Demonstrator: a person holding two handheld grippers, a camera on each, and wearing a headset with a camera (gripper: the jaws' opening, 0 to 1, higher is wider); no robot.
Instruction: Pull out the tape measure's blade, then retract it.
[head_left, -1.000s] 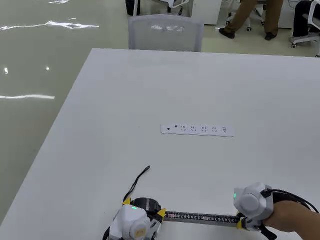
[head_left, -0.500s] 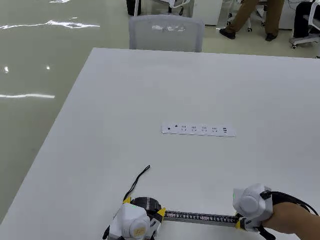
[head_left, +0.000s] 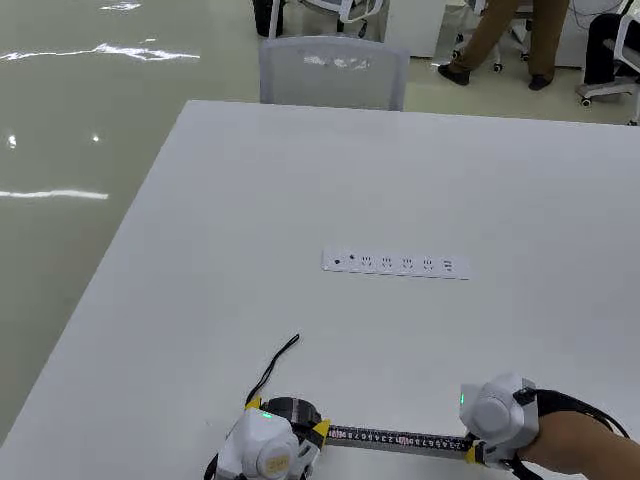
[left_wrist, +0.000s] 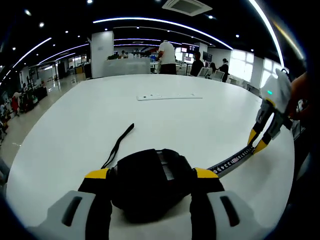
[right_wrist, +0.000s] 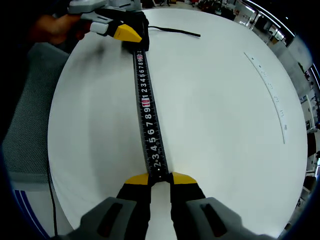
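Tape measure (left_wrist: 150, 192) sat at the near edge of the counter (head_left: 300, 190). The left gripper (left_wrist: 151, 173) had its fingers clamped on the case to anchor it. The right gripper (right_wrist: 160, 178) had its fingers pinched shut on the blade (right_wrist: 147, 115) tip, holding it stretched flat.

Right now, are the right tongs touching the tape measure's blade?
Touching. The right gripper view shows the right tongs pinched shut on the end of the blade, their yellow tips closed on it with no gap.
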